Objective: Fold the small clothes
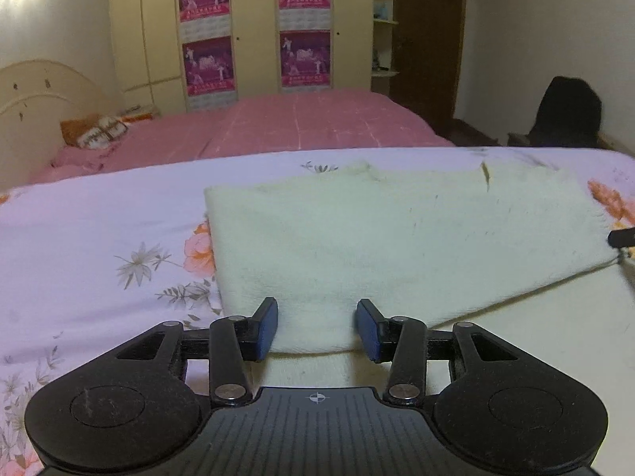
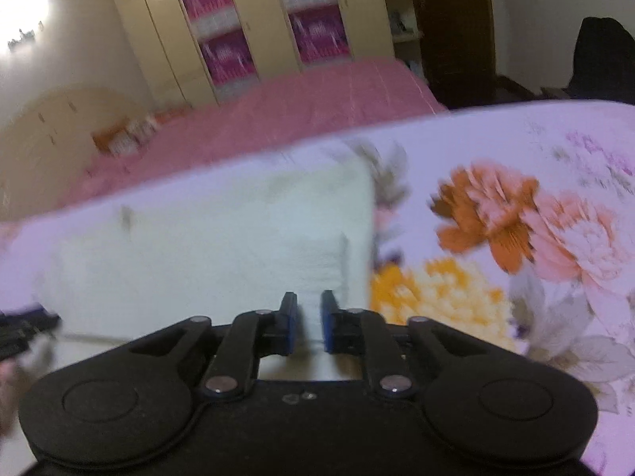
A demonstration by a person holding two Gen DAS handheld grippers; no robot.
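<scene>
A cream, fuzzy small garment (image 1: 397, 238) lies on a lilac floral sheet (image 1: 99, 230), its near part folded over a lower layer. My left gripper (image 1: 316, 327) is open, its blue pads either side of the folded near edge. In the blurred right wrist view the same garment (image 2: 206, 246) lies ahead and to the left. My right gripper (image 2: 304, 325) has its jaws close together with a strip of the cream cloth between them. The right gripper's tip shows at the right edge of the left wrist view (image 1: 623, 237).
A pink bed (image 1: 278, 123) with a headboard (image 1: 35, 91) stands behind the sheet. Beige wardrobes with purple posters (image 1: 305, 23) line the back wall. A dark chair (image 1: 567, 113) and a dark door (image 1: 428, 39) are at the right.
</scene>
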